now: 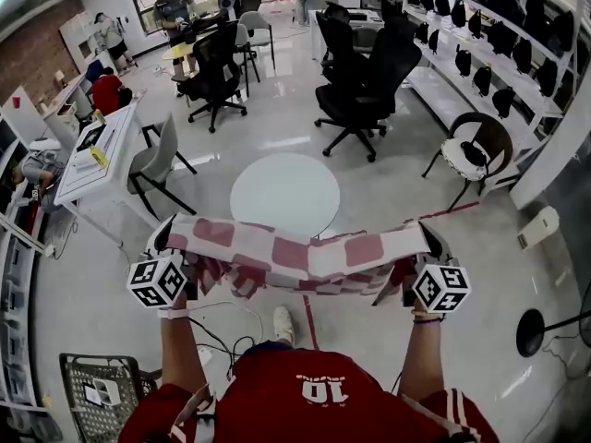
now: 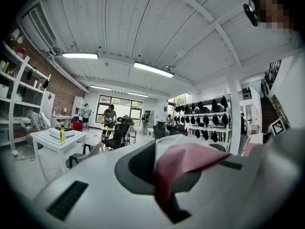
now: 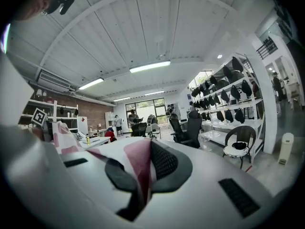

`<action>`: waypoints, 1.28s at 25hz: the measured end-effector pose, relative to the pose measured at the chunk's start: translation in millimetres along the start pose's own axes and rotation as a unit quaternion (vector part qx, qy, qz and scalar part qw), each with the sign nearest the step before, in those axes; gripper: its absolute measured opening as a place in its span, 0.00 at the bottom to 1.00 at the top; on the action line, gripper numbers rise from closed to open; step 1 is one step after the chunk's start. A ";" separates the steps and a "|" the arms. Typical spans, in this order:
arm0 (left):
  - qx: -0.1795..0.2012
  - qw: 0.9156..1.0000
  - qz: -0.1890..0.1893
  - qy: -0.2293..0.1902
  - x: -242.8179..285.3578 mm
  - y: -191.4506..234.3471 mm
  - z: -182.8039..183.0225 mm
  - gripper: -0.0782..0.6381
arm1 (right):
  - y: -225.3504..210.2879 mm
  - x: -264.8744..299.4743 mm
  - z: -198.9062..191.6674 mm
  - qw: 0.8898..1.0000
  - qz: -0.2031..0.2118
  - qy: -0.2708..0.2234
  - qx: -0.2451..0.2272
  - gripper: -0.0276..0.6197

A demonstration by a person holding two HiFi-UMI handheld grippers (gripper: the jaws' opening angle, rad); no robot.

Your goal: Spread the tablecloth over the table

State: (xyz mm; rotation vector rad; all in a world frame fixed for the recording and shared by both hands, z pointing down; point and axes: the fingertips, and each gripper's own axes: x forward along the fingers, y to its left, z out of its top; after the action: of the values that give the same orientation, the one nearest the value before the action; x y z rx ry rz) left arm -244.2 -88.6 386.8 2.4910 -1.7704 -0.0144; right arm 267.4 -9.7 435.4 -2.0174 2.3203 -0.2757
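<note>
A pink-and-white checked tablecloth (image 1: 295,252) hangs stretched between my two grippers, level and sagging a little in the middle. My left gripper (image 1: 164,238) is shut on its left end and my right gripper (image 1: 432,241) on its right end. The round white table (image 1: 284,192) stands just beyond the cloth, bare. In the left gripper view a pink fold of cloth (image 2: 186,163) sticks out of the closed left gripper (image 2: 164,175). The right gripper view shows a pink-and-white cloth corner (image 3: 138,163) pinched in the right gripper (image 3: 143,173).
Black office chairs (image 1: 365,81) stand behind the table, a grey chair (image 1: 157,164) and a white desk (image 1: 97,155) to its left, and a wicker chair (image 1: 476,150) to its right. Cables (image 1: 222,340) and a wire basket (image 1: 102,390) lie by my feet. People work at the far end.
</note>
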 end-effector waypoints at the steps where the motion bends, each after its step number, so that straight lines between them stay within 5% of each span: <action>1: 0.000 1.000 -0.002 0.000 8.7 6.7 1.9 0.12 | 2.3 8.9 1.2 1.000 -0.002 -0.002 0.001 0.07; 18: -0.022 0.999 -0.028 0.002 146.8 131.1 30.3 0.12 | 50.9 155.8 32.1 0.999 -0.052 -0.002 0.003 0.07; 32: -0.045 0.999 -0.026 0.002 193.0 187.6 18.2 0.12 | 63.4 215.5 35.3 0.998 -0.066 0.010 -0.006 0.07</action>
State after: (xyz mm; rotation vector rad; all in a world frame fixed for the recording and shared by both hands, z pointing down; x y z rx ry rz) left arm -358.3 -333.0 390.9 2.4700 -1.6641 -0.0903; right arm 179.7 -217.5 406.2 -2.1870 2.2091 -0.2882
